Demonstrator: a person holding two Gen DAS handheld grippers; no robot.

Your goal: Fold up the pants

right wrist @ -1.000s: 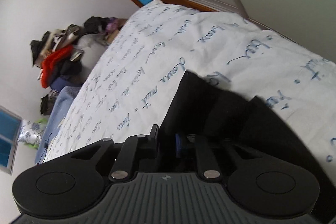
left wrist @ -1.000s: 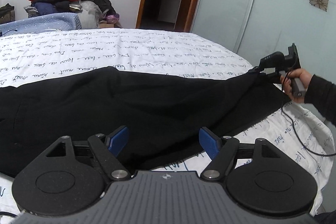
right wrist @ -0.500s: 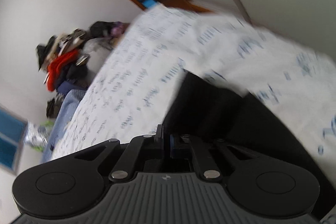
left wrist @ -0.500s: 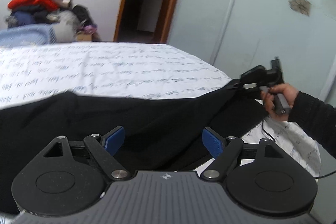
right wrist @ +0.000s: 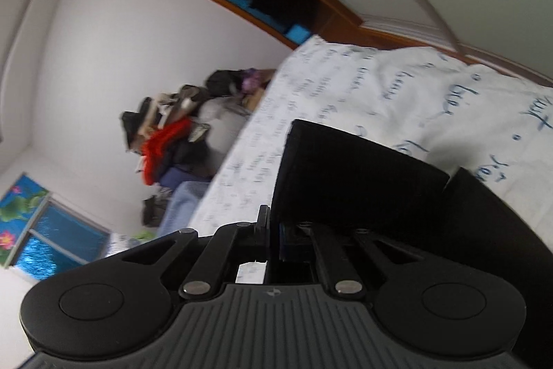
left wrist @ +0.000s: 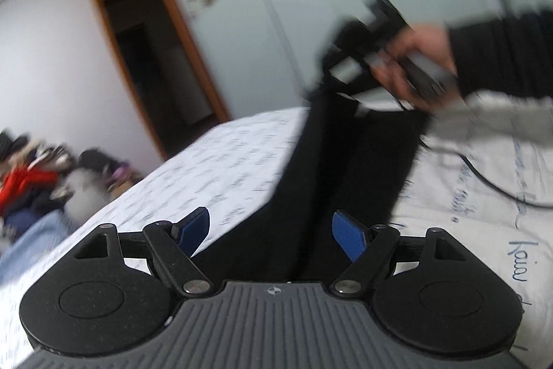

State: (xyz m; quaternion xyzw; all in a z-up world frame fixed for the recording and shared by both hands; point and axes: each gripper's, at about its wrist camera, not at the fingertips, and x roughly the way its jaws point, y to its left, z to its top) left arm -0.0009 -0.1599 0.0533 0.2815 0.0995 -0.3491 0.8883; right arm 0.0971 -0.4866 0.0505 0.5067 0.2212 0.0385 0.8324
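Black pants (left wrist: 338, 168) stretch across the white bed with blue script (left wrist: 224, 168). In the left wrist view my left gripper (left wrist: 271, 230) is open, its blue pads (left wrist: 349, 239) spread over the black cloth without pinching it. My right gripper (left wrist: 331, 71) shows at the upper right of that view, held in a hand and lifting one end of the pants off the bed. In the right wrist view my right gripper (right wrist: 273, 230) is shut on a fold of the black pants (right wrist: 352, 182), which drape to the right over the bed (right wrist: 397, 99).
A pile of clothes with a red garment (right wrist: 166, 140) sits beyond the far end of the bed. A dark doorway with a wooden frame (left wrist: 155, 64) and a frosted sliding wardrobe door (left wrist: 276, 23) stand behind. A black cable (left wrist: 490, 185) lies on the sheet at the right.
My right gripper has lifted its end of the pants up off the bed. My left gripper has swung and tilted towards it, still open; the pants now run straight away from it.
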